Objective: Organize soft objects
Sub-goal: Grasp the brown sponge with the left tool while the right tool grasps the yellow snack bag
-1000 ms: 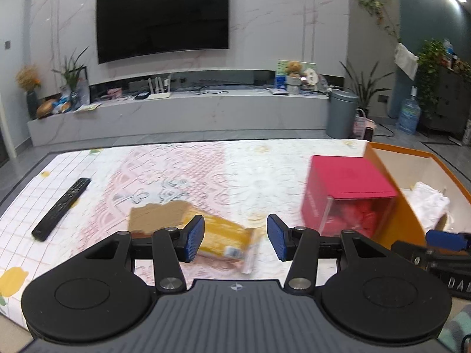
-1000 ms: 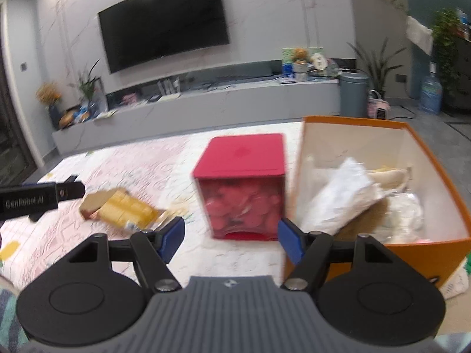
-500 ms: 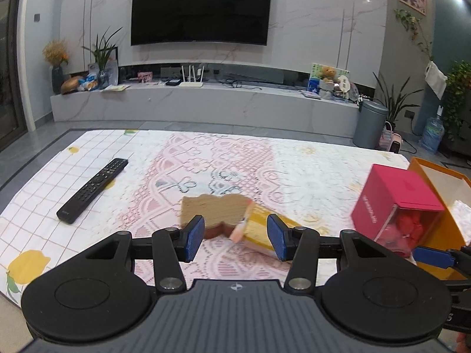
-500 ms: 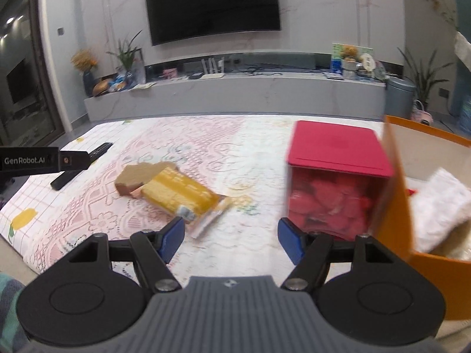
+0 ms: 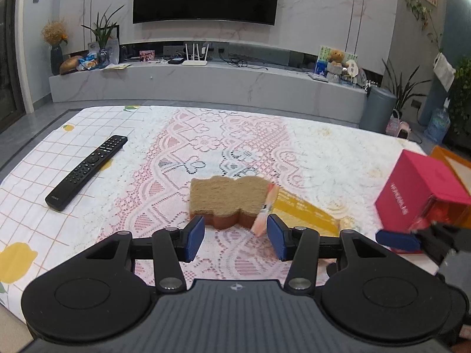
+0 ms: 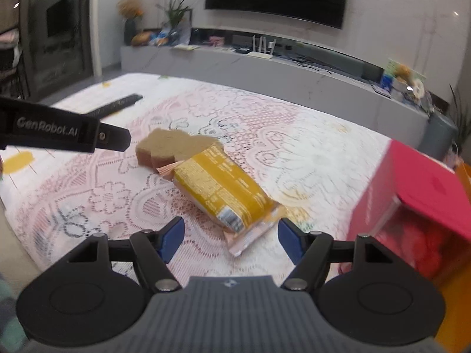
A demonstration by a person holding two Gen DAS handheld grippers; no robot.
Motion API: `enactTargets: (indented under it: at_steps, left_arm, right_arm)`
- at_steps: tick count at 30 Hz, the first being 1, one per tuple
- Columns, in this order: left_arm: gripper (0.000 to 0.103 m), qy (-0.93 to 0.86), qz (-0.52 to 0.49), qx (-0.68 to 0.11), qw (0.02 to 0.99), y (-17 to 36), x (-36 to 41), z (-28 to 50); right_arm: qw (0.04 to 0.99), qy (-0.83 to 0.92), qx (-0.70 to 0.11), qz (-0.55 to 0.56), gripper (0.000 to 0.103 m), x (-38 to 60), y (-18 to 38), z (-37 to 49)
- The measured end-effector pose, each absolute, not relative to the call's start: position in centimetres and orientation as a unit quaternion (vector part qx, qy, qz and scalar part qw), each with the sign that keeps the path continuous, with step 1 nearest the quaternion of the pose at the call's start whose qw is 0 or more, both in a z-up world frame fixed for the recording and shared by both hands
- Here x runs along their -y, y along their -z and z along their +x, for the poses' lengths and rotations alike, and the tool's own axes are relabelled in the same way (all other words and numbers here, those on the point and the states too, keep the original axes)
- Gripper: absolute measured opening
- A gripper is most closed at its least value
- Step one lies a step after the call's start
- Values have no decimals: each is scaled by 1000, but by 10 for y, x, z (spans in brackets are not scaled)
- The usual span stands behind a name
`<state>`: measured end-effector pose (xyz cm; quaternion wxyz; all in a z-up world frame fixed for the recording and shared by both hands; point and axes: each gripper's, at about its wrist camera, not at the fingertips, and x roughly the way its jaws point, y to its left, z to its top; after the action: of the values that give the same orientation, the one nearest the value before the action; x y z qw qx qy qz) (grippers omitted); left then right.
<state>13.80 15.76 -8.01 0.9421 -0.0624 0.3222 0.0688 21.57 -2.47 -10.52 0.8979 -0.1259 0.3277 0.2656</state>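
Observation:
A brown scalloped sponge point(image 5: 228, 198) lies on the lace-patterned cloth point(image 5: 206, 147), also in the right wrist view point(image 6: 167, 147). A yellow snack packet point(image 6: 223, 191) lies against its right side, also in the left wrist view point(image 5: 303, 211). My left gripper point(image 5: 234, 238) is open and empty, just short of the sponge. My right gripper point(image 6: 229, 238) is open and empty, just short of the packet's near end. One right fingertip point(image 5: 397, 239) shows in the left wrist view, and the left gripper's finger point(image 6: 88, 135) crosses the right wrist view.
A black TV remote point(image 5: 88, 170) lies at the left on the cloth. A red box point(image 5: 424, 188) with a clear front stands at the right, also in the right wrist view point(image 6: 418, 194). An orange box point(image 5: 453, 158) stands behind it. A TV console runs along the far wall.
Both grippers have swung left, away from the orange box. The sponge now sits centred before the left gripper and the packet before the right. Both stayed open.

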Motion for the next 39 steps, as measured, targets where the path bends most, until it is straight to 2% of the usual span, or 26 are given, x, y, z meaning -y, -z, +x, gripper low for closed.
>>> enactTargets:
  at_steps: [9, 10, 11, 12, 16, 21, 24, 32, 36, 39]
  left_arm:
    - [57, -69, -57, -344, 935, 96, -162, 153]
    - [57, -68, -56, -347, 934, 97, -162, 155]
    - [57, -68, -55, -350, 933, 99, -162, 156]
    - [57, -69, -54, -354, 931, 101, -162, 157]
    - [57, -71, -56, -364, 927, 106, -164, 161]
    - [57, -72, -52, -369, 925, 108, -162, 163]
    - [57, -74, -48, -372, 924, 109, -161, 164]
    - [57, -56, -23, -371, 927, 107, -154, 163]
    - [58, -13, 42, -367, 929, 101, -145, 170]
    - [66, 22, 141, -363, 921, 97, -136, 183]
  right_arm:
    - [881, -289, -332, -172, 70, -9, 126, 254]
    - [880, -291, -334, -173, 72, -11, 128, 258]
    - [878, -293, -336, -174, 82, -14, 130, 262]
    - [878, -294, -334, -175, 88, -16, 132, 266]
    - [875, -304, -329, -184, 87, -24, 138, 274]
    - [871, -309, -327, -198, 84, -33, 147, 279]
    - [871, -304, -326, -207, 72, -36, 151, 280]
    - [870, -306, -350, -165, 57, -19, 138, 288]
    - [867, -300, -377, -125, 54, 0, 124, 288]
    - [866, -299, -391, -94, 54, 17, 115, 287]
